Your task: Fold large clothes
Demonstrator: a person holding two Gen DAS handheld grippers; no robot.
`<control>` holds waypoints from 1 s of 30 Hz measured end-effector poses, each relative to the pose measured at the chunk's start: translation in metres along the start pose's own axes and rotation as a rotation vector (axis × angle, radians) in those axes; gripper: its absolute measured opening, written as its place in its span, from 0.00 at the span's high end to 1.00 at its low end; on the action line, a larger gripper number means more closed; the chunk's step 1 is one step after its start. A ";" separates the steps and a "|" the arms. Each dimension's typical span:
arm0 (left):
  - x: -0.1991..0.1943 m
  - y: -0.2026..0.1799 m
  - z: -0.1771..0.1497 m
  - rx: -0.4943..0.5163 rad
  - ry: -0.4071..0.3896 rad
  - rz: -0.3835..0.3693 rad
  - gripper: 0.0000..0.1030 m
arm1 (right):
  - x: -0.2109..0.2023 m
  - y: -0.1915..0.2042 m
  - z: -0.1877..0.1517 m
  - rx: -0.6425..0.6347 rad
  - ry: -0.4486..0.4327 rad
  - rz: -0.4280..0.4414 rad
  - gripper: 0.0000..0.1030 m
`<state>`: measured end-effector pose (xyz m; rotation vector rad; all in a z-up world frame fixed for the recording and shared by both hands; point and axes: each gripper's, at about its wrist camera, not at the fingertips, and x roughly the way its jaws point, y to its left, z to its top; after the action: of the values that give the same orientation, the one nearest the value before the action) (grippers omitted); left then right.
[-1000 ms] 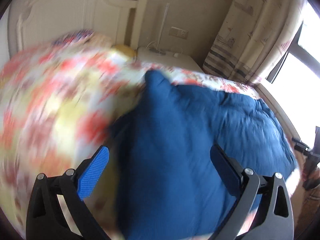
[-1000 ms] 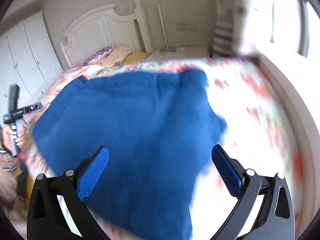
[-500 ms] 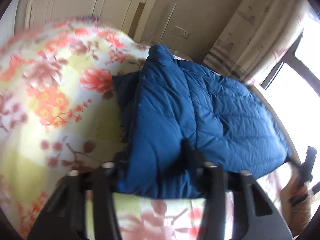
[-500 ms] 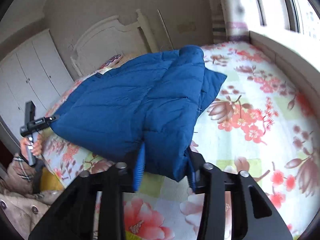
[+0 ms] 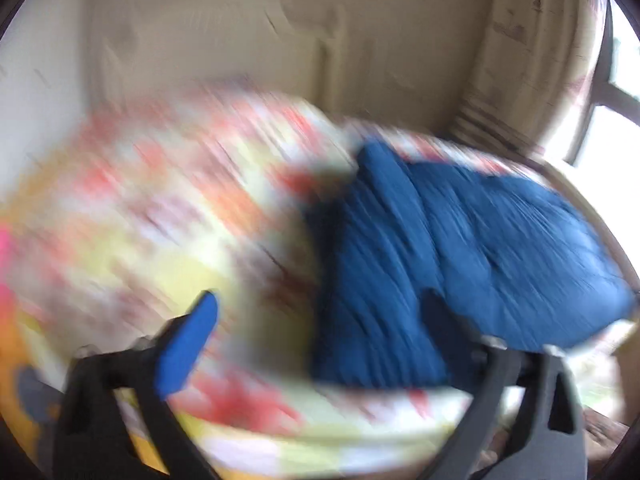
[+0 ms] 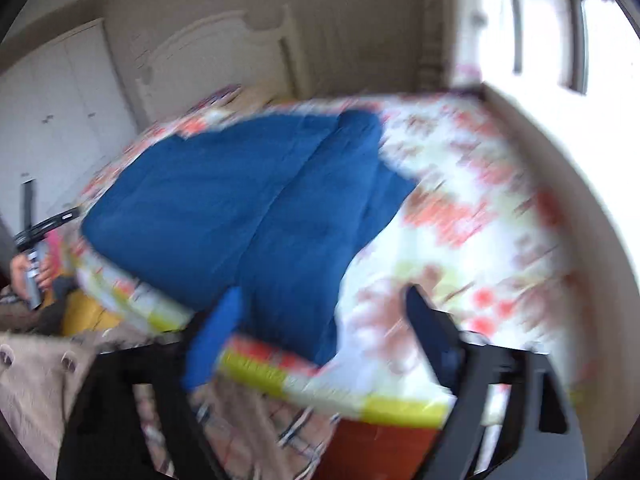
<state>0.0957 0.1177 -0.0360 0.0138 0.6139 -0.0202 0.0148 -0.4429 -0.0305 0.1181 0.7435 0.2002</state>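
Observation:
A large blue padded garment (image 5: 460, 248) lies folded over on the floral bed sheet (image 5: 140, 220), its near edge close to the bed's front. My left gripper (image 5: 316, 324) has its jaws opening wide; the garment's near left corner sits between the fingers, and the pads do not press it. In the right wrist view the same garment (image 6: 248, 208) fills the left half of the bed (image 6: 480, 220). My right gripper (image 6: 320, 336) is opening too, with the garment's near corner lying loose between its fingers. Both views are motion-blurred.
A white headboard (image 6: 224, 52) and wardrobe doors (image 6: 52, 100) stand behind the bed. A curtain (image 5: 532, 40) and bright window (image 6: 600, 40) are on the right. A hand holding a black device (image 6: 36, 236) shows at far left. Beige clothing (image 6: 36, 380) hangs below the bed's yellow edge (image 6: 360, 396).
Half a second ago both grippers were shut on the garment's near edge. Both have now let go, opened wide and drawn back from it.

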 end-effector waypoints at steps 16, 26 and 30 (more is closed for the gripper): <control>0.156 -0.223 0.044 0.347 0.155 -0.060 0.02 | 0.189 0.191 0.084 -0.412 0.090 -0.084 0.18; 0.154 -0.213 0.035 0.307 0.137 -0.093 0.02 | 0.198 0.176 0.081 -0.346 0.063 -0.020 0.14; 0.147 -0.203 0.054 0.285 0.220 -0.187 0.02 | 0.186 0.171 0.084 -0.326 0.130 0.008 0.13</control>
<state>0.2419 -0.0882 -0.0779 0.2376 0.8263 -0.2903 0.1817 -0.2375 -0.0611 -0.2032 0.8304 0.3361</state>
